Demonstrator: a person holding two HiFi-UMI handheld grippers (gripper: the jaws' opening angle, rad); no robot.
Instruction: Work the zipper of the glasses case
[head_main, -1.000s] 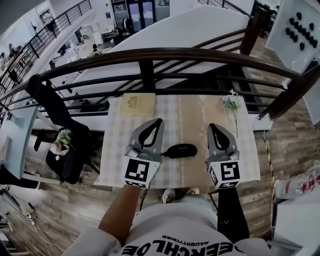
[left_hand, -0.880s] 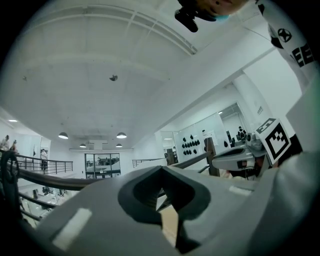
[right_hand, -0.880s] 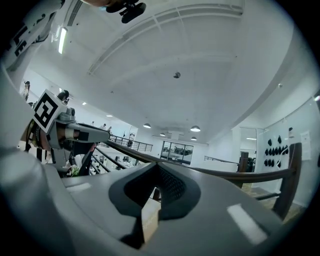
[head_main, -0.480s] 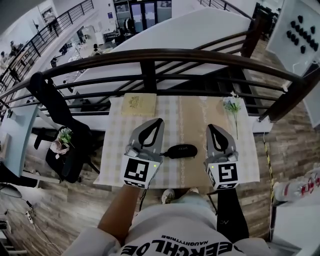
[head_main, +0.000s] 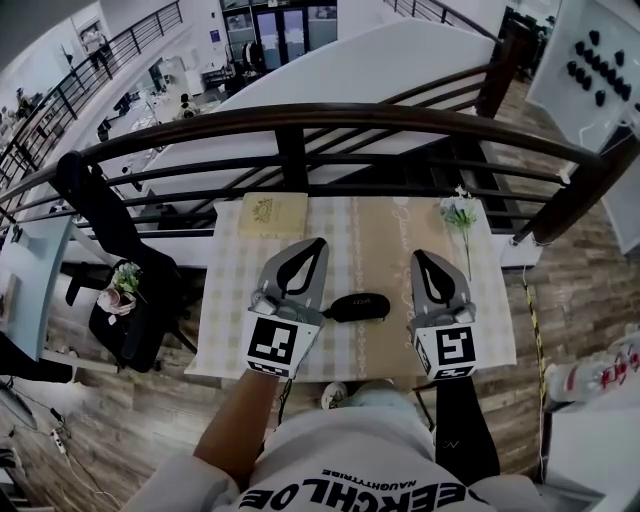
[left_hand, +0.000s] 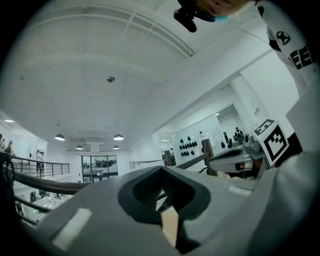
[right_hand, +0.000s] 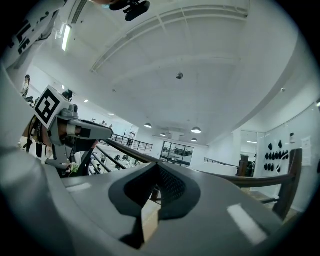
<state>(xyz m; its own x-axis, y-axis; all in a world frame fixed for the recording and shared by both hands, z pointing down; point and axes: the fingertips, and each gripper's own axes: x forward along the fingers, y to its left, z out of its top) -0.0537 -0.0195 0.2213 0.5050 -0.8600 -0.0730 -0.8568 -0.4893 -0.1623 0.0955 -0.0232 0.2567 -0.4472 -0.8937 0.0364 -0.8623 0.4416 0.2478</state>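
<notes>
The black glasses case (head_main: 360, 306) lies on the checked tablecloth (head_main: 340, 225) near the table's front edge, between my two grippers and touched by neither. Its zipper is too small to make out. My left gripper (head_main: 319, 242) hovers level just left of the case, jaws shut and empty. My right gripper (head_main: 421, 255) hovers level to the case's right, also shut with nothing in it. In the left gripper view the left gripper (left_hand: 161, 168) shows closed tips, with the right gripper (left_hand: 235, 160) beside it. In the right gripper view the right gripper (right_hand: 157, 164) is closed too.
A tan booklet (head_main: 272, 213) lies at the table's far left and a flower sprig (head_main: 460, 212) at the far right. A dark curved railing (head_main: 300, 115) runs behind the table. A chair with a black bag (head_main: 125, 290) stands left of the table.
</notes>
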